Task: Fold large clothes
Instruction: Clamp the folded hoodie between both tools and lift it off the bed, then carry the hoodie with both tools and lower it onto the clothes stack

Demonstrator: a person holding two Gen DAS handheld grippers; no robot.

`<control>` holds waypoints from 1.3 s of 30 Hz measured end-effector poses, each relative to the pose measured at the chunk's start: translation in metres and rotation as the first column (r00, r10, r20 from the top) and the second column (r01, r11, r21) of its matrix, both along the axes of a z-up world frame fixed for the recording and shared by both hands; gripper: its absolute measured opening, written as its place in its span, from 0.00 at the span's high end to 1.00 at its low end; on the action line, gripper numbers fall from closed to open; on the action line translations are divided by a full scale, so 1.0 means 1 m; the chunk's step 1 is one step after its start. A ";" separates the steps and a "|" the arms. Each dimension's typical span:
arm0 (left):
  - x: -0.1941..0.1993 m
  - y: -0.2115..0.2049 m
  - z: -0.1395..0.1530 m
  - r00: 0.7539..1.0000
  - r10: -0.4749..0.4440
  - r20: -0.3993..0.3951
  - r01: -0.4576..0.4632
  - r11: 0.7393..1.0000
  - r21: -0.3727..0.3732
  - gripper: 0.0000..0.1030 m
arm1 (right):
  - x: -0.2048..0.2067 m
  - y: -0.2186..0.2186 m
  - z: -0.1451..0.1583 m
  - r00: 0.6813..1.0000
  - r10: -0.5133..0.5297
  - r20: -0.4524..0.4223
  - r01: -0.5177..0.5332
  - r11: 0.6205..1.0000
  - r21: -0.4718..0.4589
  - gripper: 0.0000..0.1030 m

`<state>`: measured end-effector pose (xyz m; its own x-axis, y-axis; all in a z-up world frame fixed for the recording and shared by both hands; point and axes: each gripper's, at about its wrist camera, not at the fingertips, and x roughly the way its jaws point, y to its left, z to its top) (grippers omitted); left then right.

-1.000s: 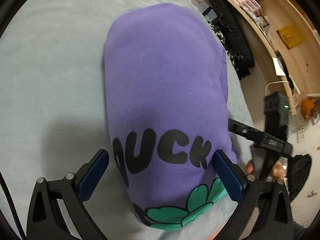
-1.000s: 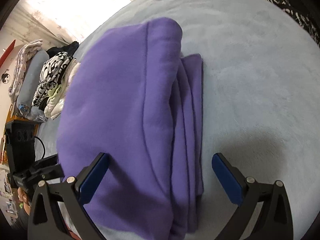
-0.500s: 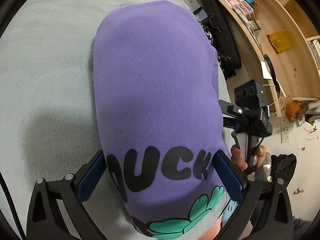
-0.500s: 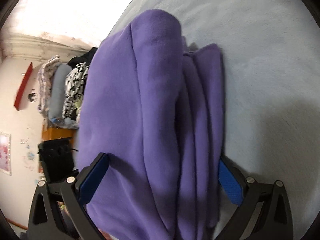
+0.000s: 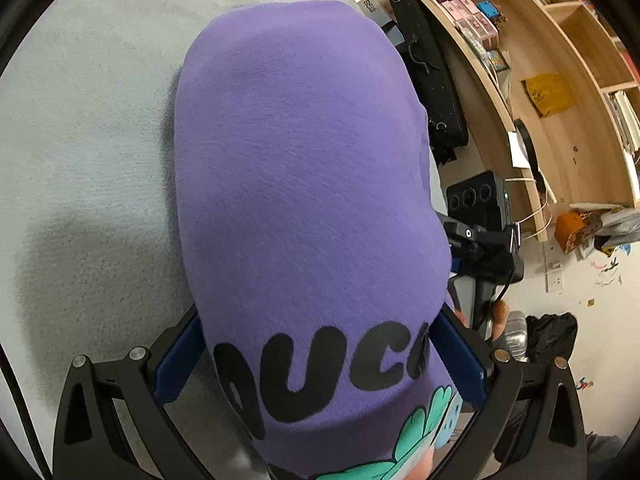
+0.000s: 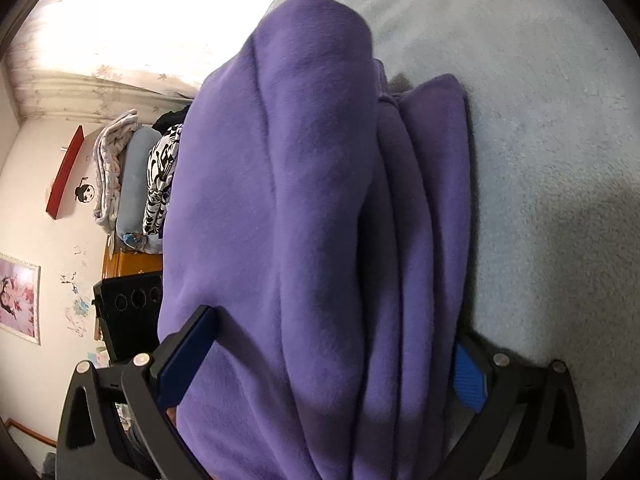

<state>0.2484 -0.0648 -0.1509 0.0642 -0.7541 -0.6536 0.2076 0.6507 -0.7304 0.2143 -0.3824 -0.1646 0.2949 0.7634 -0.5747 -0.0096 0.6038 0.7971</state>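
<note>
From the left wrist camera, the folded purple sweatshirt [image 5: 304, 200] lies as a thick bundle on a pale grey plush bed cover [image 5: 88, 128], its long axis running straight away from the lens, with the printed end nearest: black block letters and a green flower motif sit at the bottom of the view, and the plain rounded end points off toward the far edge of the bed. The left hand-held gripper [image 5: 316, 360] has its blue-padded fingers [image 5: 178, 360] spread wide to either side of the printed end, each pad pressed against a flank of the bundle, so it brackets the cloth across its width; whether it actually squeezes is hard to judge from this angle. Past the sweatshirt's right side the right hand-held gripper [image 5: 480, 240] shows as black hardware, with a wooden shelf unit [image 5: 560, 92] and a black case [image 5: 432, 80] behind it. From the right wrist camera, the same sweatshirt [image 6: 320, 220] shows its stacked folded edges, several layers lying side by side and again running lengthwise away from the lens, the rounded fold on the left and thinner layers on the right resting on the bed cover [image 6: 552, 140]. The right hand-held gripper [image 6: 322, 364] is likewise opened wide, its pads [image 6: 468, 376] touching both sides of the near end. A pile of folded clothes [image 6: 132, 176] stands beyond on the left.
</note>
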 end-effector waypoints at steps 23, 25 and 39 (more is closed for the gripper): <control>0.003 -0.020 -0.013 1.000 -0.012 -0.011 0.011 0.994 -0.105 0.01 | -0.005 0.014 0.015 0.997 -0.011 0.075 0.011 1.000 0.008 0.18; 0.000 -0.024 -0.005 0.999 -0.023 0.027 0.025 0.995 -0.097 0.01 | -0.008 0.016 0.021 0.994 -0.013 0.106 0.012 1.000 0.012 0.26; -0.021 0.033 0.093 0.978 -0.003 0.210 0.022 0.996 -0.091 0.01 | -0.020 0.064 0.088 0.972 -0.028 0.232 0.012 0.997 0.071 0.32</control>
<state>0.2274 -0.0320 -0.0575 0.1823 -0.8122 -0.5542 0.3701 0.5789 -0.7266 0.1947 -0.3187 -0.0768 0.4298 0.7915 -0.4344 -0.1886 0.5492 0.8141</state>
